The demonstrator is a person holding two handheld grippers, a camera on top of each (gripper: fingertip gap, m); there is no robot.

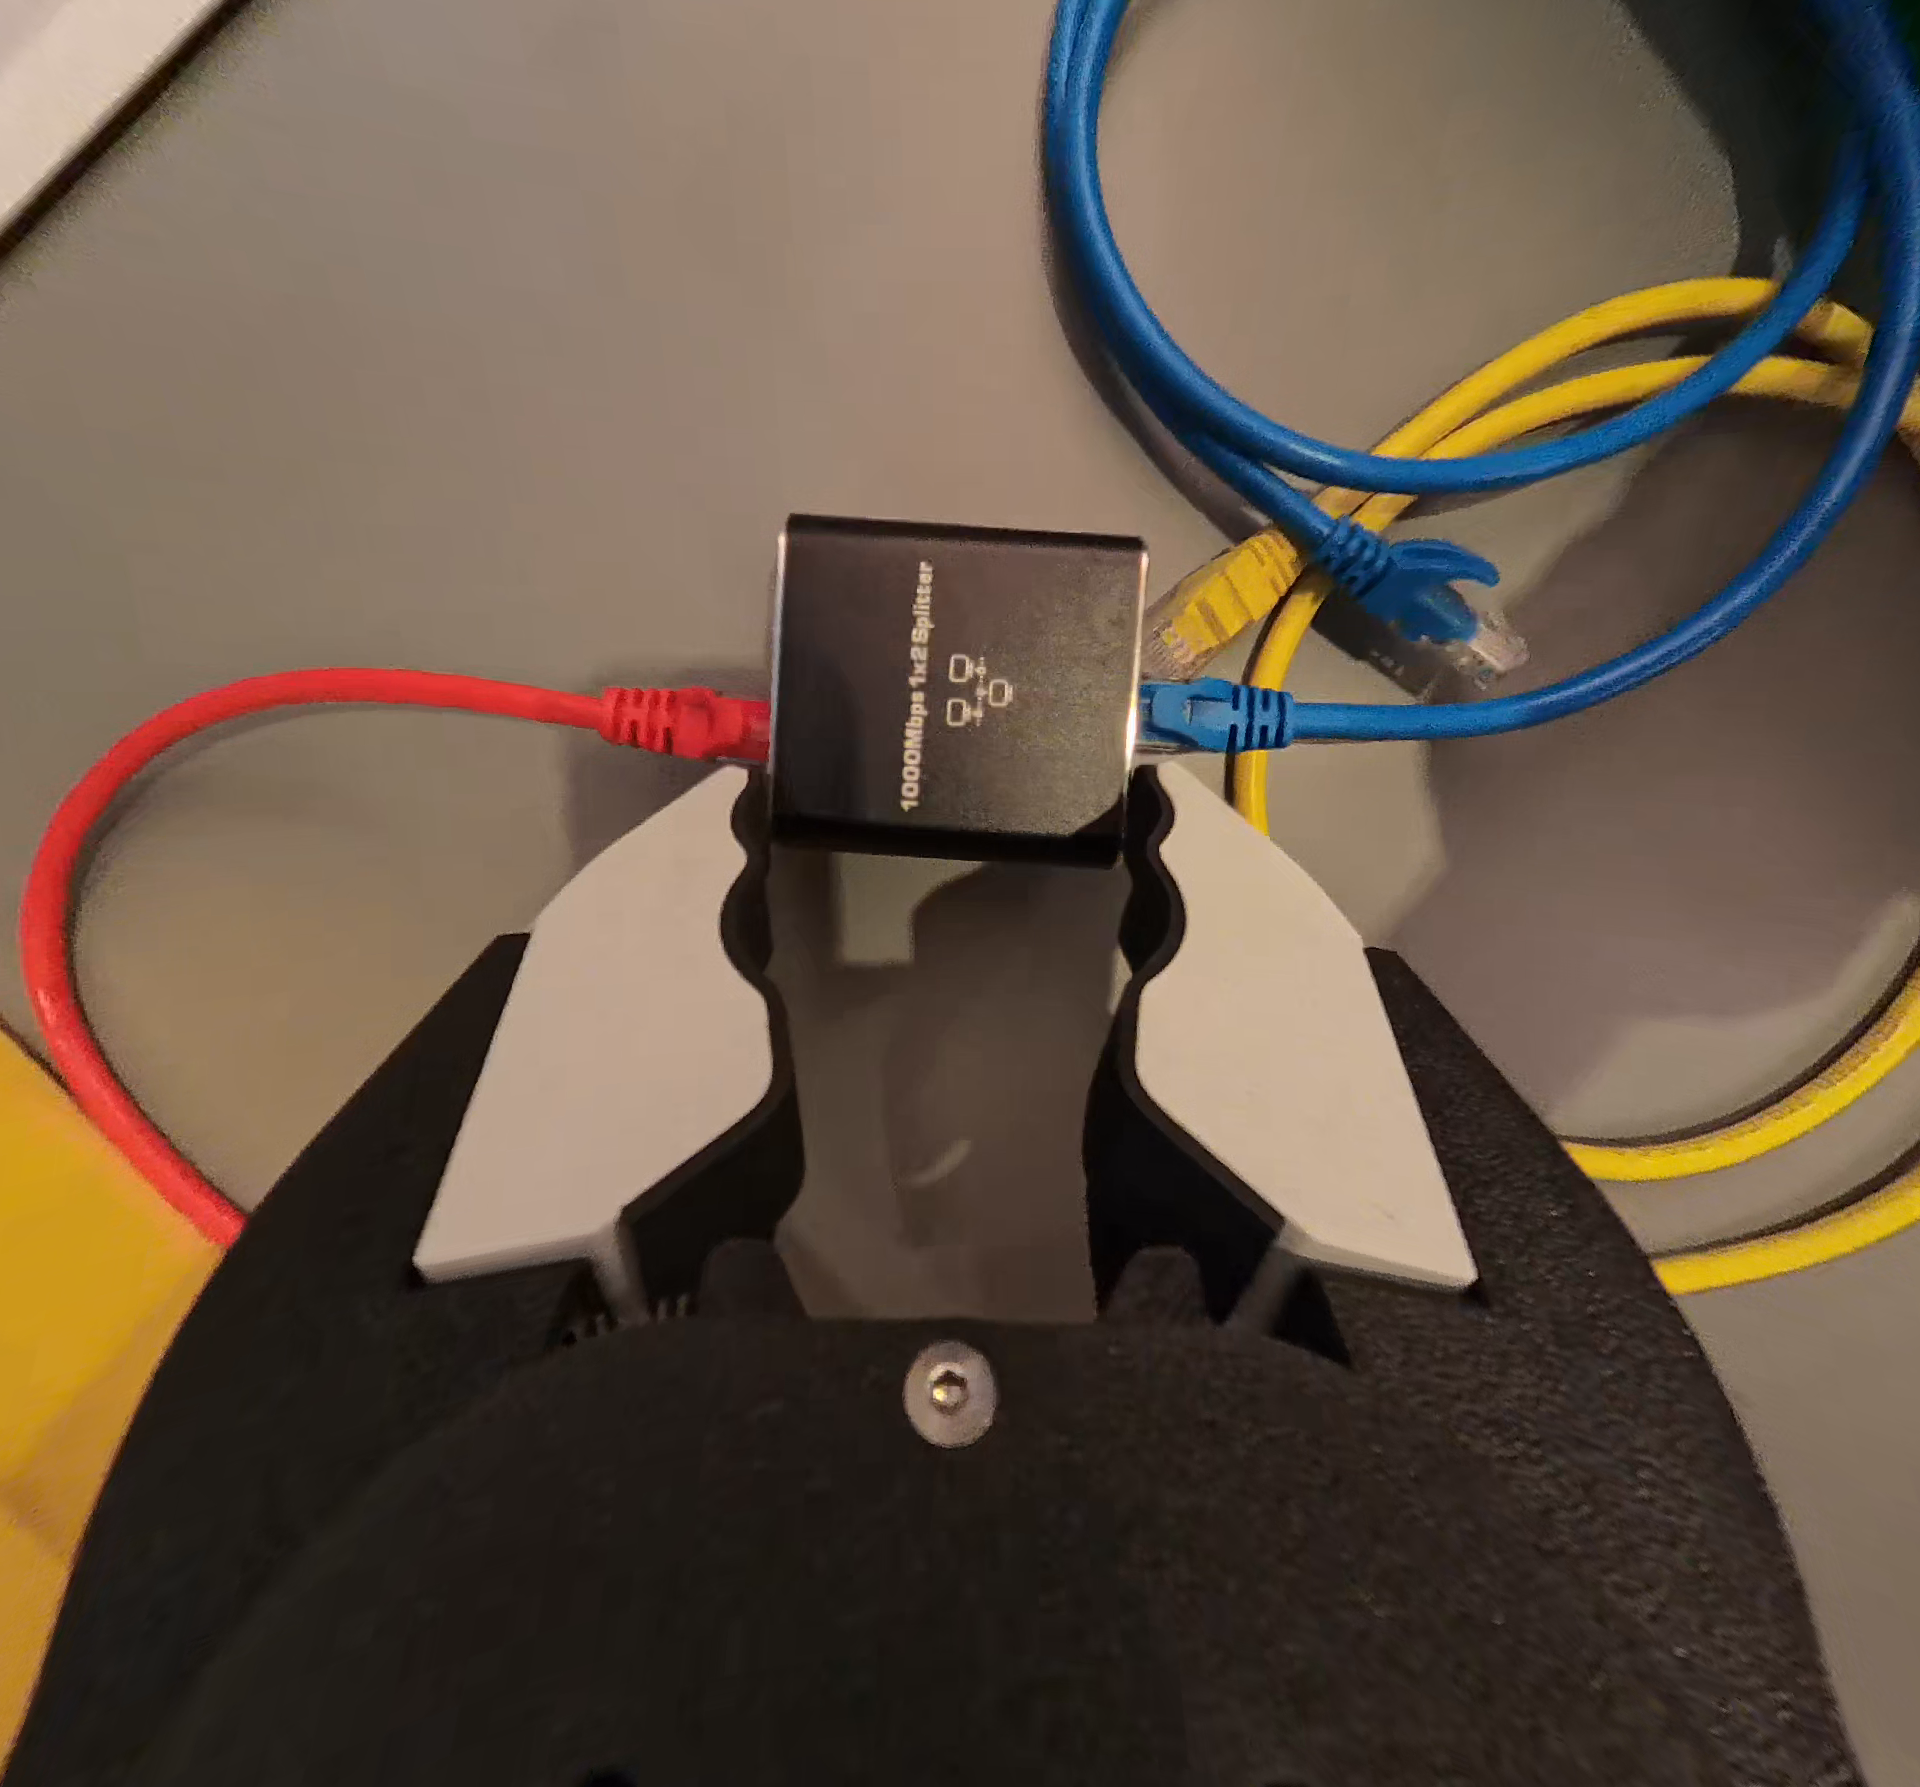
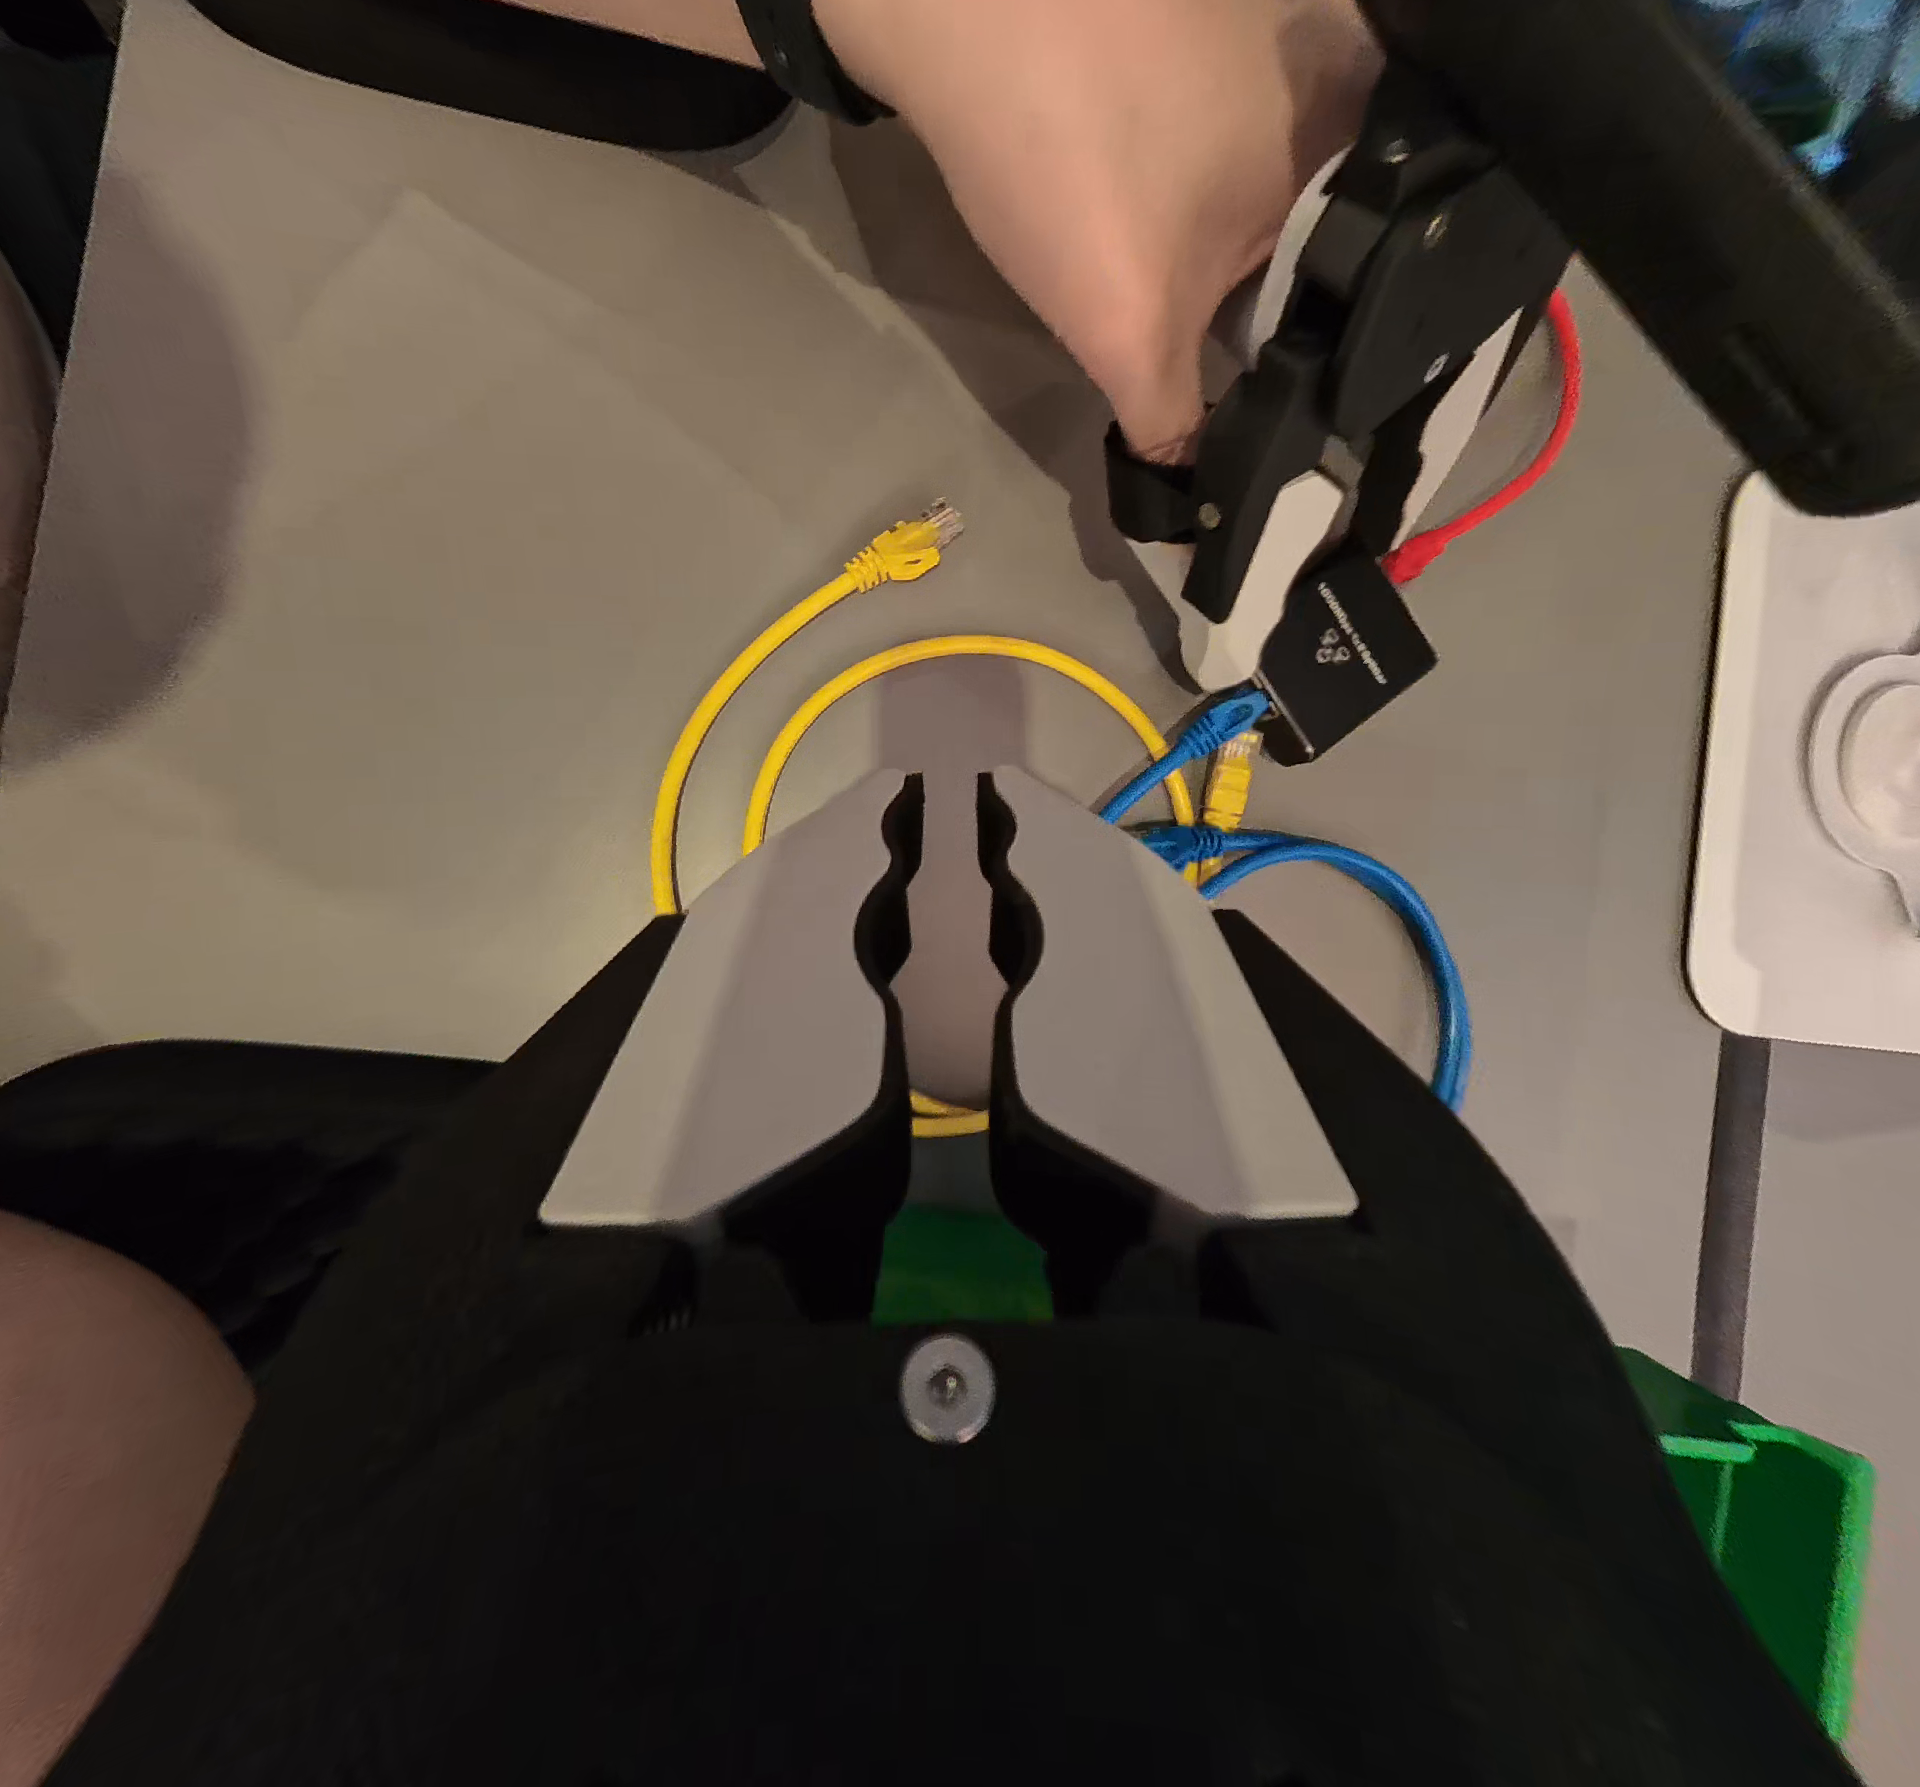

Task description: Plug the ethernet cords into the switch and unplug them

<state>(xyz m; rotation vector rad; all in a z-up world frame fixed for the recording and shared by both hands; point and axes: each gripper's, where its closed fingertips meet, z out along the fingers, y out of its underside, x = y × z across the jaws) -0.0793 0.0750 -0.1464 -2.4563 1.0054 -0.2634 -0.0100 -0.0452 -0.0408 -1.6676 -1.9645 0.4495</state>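
The black switch (image 1: 956,688) sits on the grey table, and my left gripper (image 1: 948,802) is shut on its near end, one finger on each side. A red cord (image 1: 665,719) is plugged into its left side and a blue cord (image 1: 1216,714) into its right side. A loose yellow plug (image 1: 1216,605) and a loose blue plug (image 1: 1444,594) lie just right of the switch. My right gripper (image 2: 949,781) is empty, its fingers a narrow gap apart, hovering over the yellow cord loop (image 2: 935,646). The right wrist view also shows the switch (image 2: 1351,657) held by the left gripper (image 2: 1309,589).
A person's hand (image 2: 1091,127) holds the left gripper. The other yellow plug (image 2: 909,548) lies loose on the table. Blue cord coils (image 2: 1444,958) lie beside the right gripper. A green bin (image 2: 1766,1529) and a white object (image 2: 1818,771) stand at the right.
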